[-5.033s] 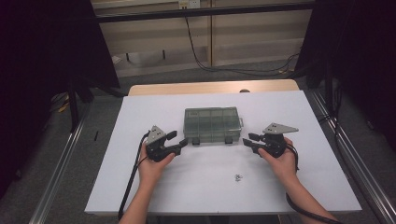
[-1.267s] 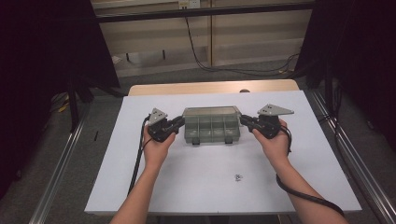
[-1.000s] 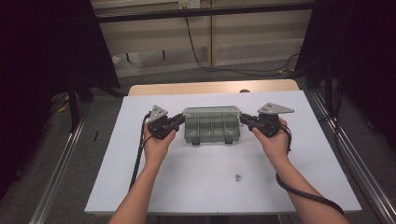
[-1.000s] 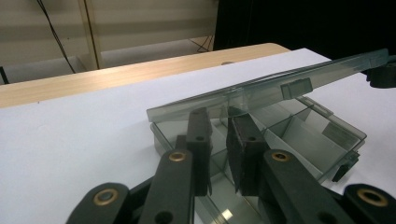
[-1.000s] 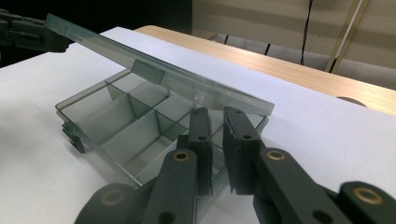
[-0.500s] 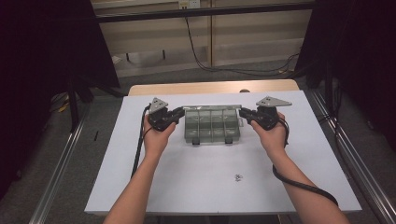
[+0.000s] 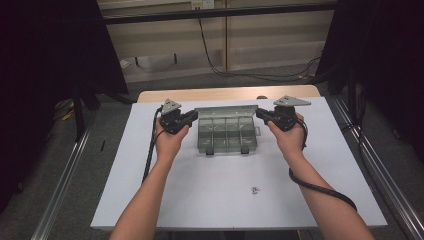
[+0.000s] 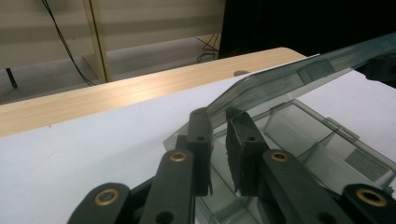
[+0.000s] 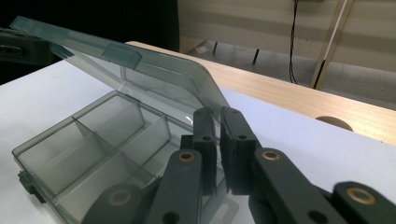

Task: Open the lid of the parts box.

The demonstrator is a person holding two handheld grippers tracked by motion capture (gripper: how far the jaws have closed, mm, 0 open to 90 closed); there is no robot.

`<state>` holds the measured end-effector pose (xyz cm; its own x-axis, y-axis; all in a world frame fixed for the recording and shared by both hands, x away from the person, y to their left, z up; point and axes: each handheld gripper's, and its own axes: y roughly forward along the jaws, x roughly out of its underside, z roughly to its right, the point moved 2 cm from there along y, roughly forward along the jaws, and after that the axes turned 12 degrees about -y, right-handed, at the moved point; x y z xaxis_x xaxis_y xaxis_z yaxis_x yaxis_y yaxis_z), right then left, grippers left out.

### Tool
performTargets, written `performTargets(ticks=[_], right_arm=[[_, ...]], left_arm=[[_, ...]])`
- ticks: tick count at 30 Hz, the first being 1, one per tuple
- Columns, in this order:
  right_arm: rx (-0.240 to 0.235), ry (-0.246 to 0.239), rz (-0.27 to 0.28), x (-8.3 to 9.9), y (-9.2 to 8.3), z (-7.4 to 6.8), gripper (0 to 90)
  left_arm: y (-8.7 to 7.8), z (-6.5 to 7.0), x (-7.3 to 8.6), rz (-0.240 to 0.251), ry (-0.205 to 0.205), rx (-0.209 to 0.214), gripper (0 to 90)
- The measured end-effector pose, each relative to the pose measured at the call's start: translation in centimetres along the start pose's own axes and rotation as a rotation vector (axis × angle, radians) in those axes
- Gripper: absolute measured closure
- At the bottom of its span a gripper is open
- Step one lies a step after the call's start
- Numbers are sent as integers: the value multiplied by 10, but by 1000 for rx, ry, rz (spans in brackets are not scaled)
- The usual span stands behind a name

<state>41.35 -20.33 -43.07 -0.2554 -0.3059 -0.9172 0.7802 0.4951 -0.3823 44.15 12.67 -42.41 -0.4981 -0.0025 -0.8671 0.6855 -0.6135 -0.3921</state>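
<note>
lid (image 7: 226, 111) raised, clamped by left gripper (image 7: 194, 117) + right gripper (image 7: 260, 114) | compartment contents unclear

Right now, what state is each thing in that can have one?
Box lid: raised, partly open, pinched at both ends.
Compartment box: flat on the table, compartments look empty.
Left tongs: shut on the lid edge.
Right tongs: shut on the lid edge.

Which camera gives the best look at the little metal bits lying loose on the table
The high view: the small metal bits lie on the white table, nearer the person than the clear box. Both gripper views look at the box and its raised lid.
</note>
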Motion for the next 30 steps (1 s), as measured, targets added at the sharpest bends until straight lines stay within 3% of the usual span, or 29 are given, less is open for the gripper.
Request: performTargets(ticks=[18, 30], right_arm=[[26, 25, 1, -9, 12, 9, 848], [48, 61, -3, -7, 24, 14, 845]], left_arm=[[15, -4, -17, -17, 10, -39, 801], [26, -8, -16, -32, 6, -64, 808]])
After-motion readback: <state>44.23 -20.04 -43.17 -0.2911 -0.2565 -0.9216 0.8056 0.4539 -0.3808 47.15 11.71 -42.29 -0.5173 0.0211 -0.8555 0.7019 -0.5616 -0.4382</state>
